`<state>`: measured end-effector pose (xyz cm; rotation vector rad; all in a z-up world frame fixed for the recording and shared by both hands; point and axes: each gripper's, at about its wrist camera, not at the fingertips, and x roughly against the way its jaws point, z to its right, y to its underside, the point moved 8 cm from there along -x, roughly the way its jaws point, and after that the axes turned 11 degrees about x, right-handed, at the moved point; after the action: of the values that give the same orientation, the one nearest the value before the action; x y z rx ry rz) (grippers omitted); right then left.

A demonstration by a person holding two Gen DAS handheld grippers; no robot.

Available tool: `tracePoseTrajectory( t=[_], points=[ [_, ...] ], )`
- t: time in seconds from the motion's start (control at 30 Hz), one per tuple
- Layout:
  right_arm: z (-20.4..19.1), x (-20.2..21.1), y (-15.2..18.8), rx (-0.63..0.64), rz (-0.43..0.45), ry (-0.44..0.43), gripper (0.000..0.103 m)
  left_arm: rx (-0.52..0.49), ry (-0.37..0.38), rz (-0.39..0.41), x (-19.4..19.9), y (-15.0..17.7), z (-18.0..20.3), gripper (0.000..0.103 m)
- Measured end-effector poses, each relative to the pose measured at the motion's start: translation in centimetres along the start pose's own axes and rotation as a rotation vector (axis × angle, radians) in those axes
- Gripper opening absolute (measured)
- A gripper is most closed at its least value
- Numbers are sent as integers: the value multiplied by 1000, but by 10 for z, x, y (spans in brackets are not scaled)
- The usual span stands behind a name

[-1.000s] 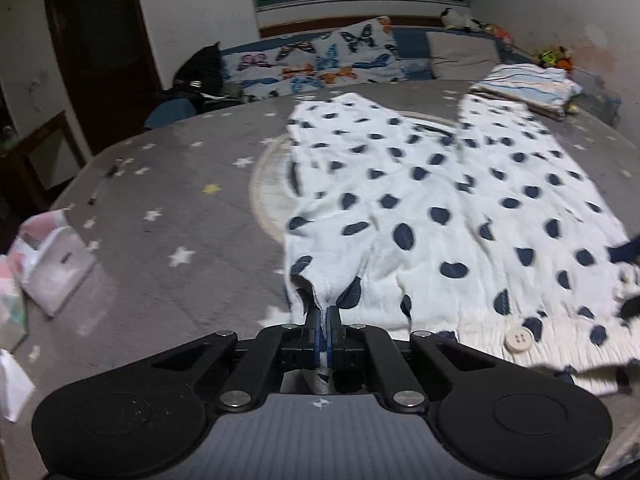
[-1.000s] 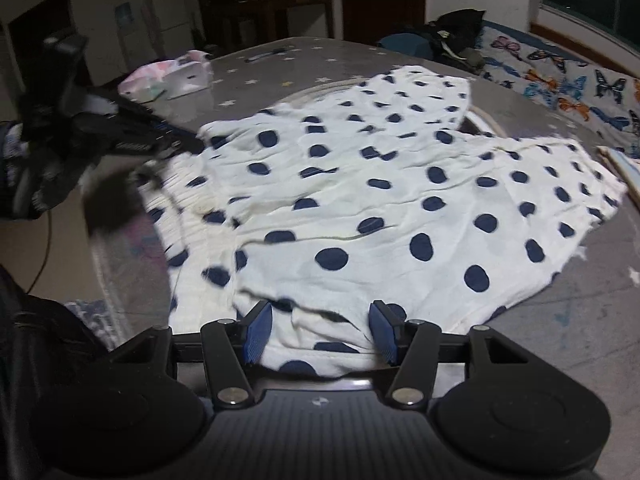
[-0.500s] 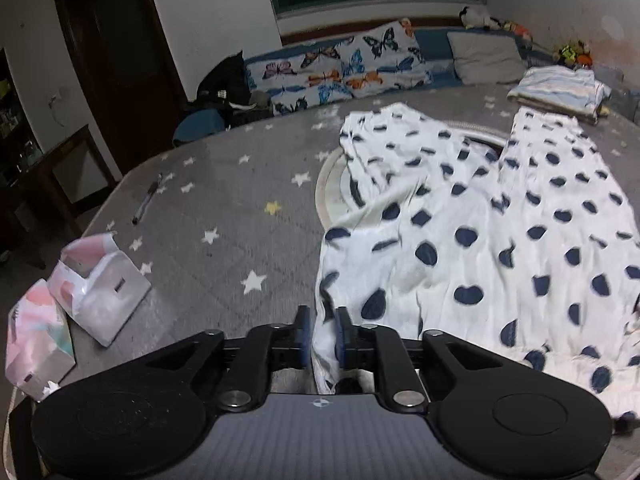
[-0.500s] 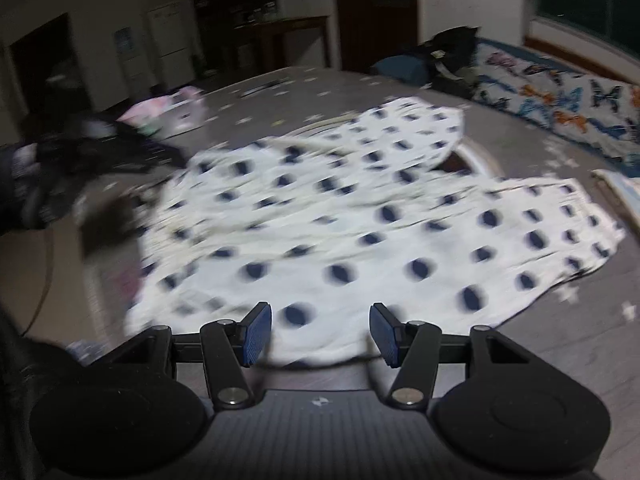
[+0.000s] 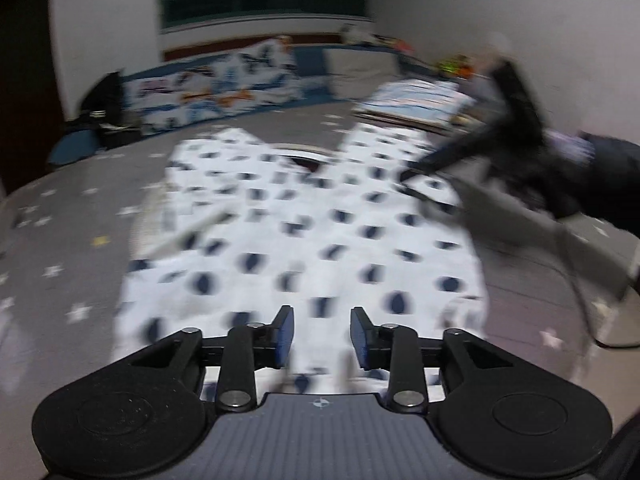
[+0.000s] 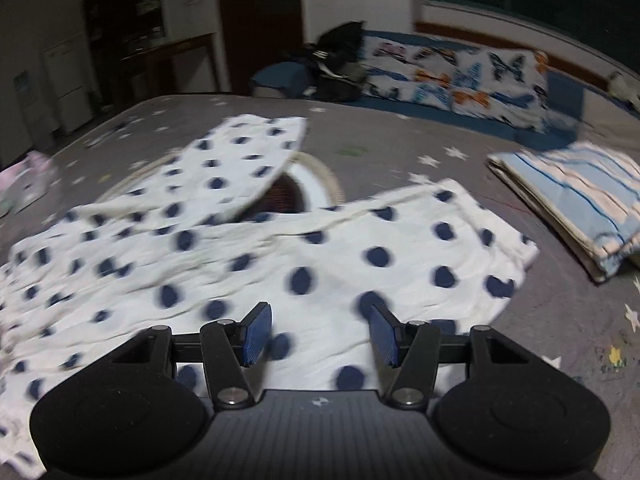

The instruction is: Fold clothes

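- Left gripper (image 5: 322, 336) hovers with jaws apart, empty, over the near hem of the polka-dot garment (image 5: 296, 240)
- Right gripper (image 6: 320, 336) gapes wide, empty, above the garment's right half
- Garment lies spread on the grey star-print surface (image 6: 560, 300); bare cloth separates its right edge from the folded striped pile (image 6: 576, 196)

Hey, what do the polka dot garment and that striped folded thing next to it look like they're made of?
Polka dot garment: thin, matte woven fabric, likely cotton gauze; it wrinkles softly and lies limp. Striped folded item: thicker matte cloth, possibly cotton; its stacked edges hold shape. Blur leaves both uncertain.
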<state>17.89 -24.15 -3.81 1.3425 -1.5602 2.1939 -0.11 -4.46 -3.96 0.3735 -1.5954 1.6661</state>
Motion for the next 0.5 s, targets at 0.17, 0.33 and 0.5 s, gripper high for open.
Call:
tracePoseTrajectory(
  t=[0.17,0.33,0.5],
  points=[
    [33,-4,6,-59,-3,50,55,-70,79,-51,-10,17,32,43],
    [59,1,10,-113,-4,102,55,-139,91,-58,-10,27,47,52],
    [80,8,11,-169,12,138,55,-171,90,-59,-7,31,50,55]
  ],
)
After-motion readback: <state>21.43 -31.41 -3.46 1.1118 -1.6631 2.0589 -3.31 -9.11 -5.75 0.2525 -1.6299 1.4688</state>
